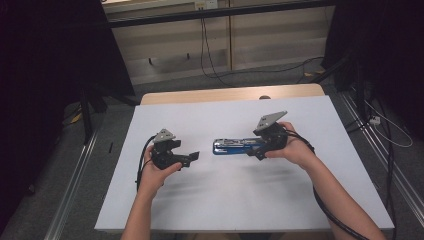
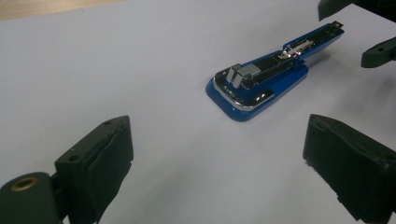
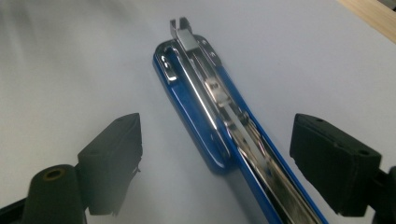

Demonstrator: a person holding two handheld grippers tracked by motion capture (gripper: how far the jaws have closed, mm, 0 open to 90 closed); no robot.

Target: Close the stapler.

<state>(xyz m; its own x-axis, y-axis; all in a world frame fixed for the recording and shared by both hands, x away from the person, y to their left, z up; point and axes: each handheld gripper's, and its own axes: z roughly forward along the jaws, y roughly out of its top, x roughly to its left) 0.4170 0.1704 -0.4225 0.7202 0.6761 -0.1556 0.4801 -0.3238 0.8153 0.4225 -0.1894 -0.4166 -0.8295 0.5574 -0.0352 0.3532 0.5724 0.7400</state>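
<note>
Blue plastic-and-chrome stapler (image 1: 235,146), hinged open, flat on white table sheet (image 1: 225,200) between both tools. Right gripper (image 3: 215,154) jaws apart, straddling its rear, not pressing; left gripper (image 2: 215,163) open, empty. Likely stiff, fairly heavy, slippery chrome; best grasped across blue base sides.

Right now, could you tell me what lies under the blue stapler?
The blue stapler lies opened on the white sheet covering the table. The sheet shows all around it; whatever sits directly beneath its base is covered. The open right tongs straddle its rear end without touching.
</note>
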